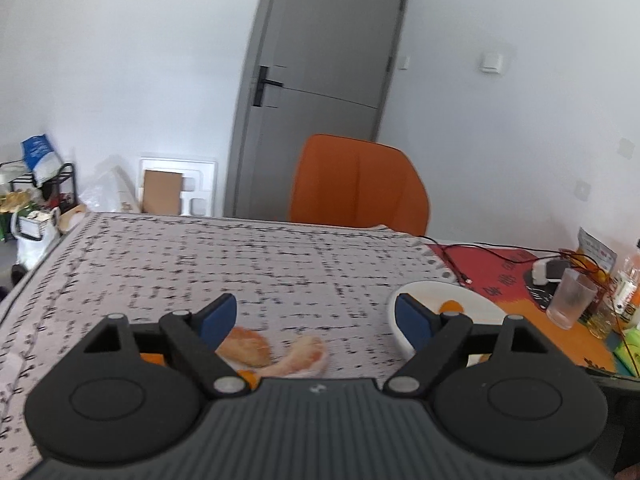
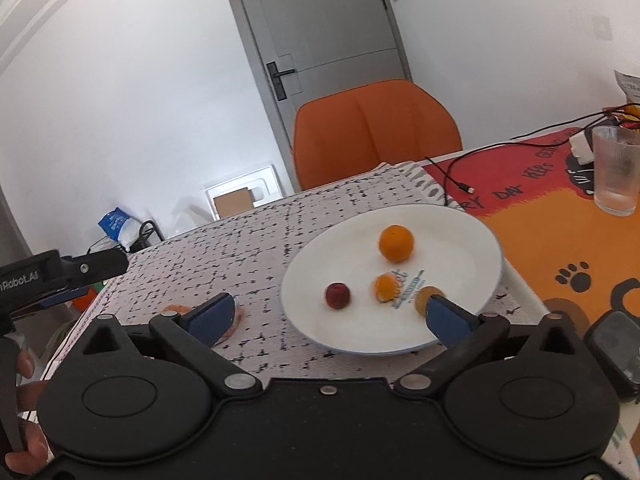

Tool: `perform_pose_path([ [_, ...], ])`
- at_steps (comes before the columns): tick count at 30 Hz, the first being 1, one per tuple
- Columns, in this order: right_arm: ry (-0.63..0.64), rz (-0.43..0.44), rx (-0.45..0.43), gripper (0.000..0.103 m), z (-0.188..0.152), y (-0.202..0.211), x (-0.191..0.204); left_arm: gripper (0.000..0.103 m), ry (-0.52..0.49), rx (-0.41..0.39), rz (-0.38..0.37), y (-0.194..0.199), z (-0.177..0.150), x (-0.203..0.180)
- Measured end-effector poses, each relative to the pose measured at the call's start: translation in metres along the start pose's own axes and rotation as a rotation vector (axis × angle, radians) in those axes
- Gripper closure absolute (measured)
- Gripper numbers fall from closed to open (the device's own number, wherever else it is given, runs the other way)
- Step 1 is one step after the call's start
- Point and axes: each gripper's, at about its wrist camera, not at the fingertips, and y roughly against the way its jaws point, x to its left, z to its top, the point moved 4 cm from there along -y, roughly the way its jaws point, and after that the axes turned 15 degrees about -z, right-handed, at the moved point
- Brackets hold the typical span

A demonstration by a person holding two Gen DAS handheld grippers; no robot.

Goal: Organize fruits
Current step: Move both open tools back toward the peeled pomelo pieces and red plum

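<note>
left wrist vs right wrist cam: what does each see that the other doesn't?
Left wrist only: two peach-coloured fruits lying on the patterned tablecloth just past its own open left gripper, plus bottles at the far right.

Right wrist only: the plate's contents, an orange, a dark red fruit and two small orange pieces, seen past the open, empty right gripper; also a dark device on the orange mat.

Both: white plate, orange chair, grey door, ribbed glass.
</note>
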Motion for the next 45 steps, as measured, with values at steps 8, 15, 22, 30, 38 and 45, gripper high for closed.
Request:
perform_pose_path([
  [8,0.024,0.055,0.004,0.0,-0.005,0.0,0.029,0.018,0.033,-0.026,0.091,0.032,-0.003,0.034],
  [15,0.049,0.077,0.022,0.0,-0.007,-0.006,0.051,0.018,0.07,-0.034,0.162,0.053,-0.01,0.06],
  [22,0.079,0.095,0.033,0.0,-0.009,-0.012,0.071,0.018,0.089,-0.047,0.196,0.067,-0.014,0.082],
  [30,0.122,0.109,0.051,0.0,-0.017,-0.018,0.094,0.018,0.133,-0.036,0.23,0.072,-0.025,0.106],
  [38,0.154,0.114,0.079,0.0,-0.026,-0.031,0.109,0.018,0.18,-0.002,0.233,0.064,-0.036,0.128],
  [45,0.157,0.131,0.114,0.0,-0.03,-0.045,0.114,0.019,0.223,0.031,0.245,0.05,-0.045,0.144],
])
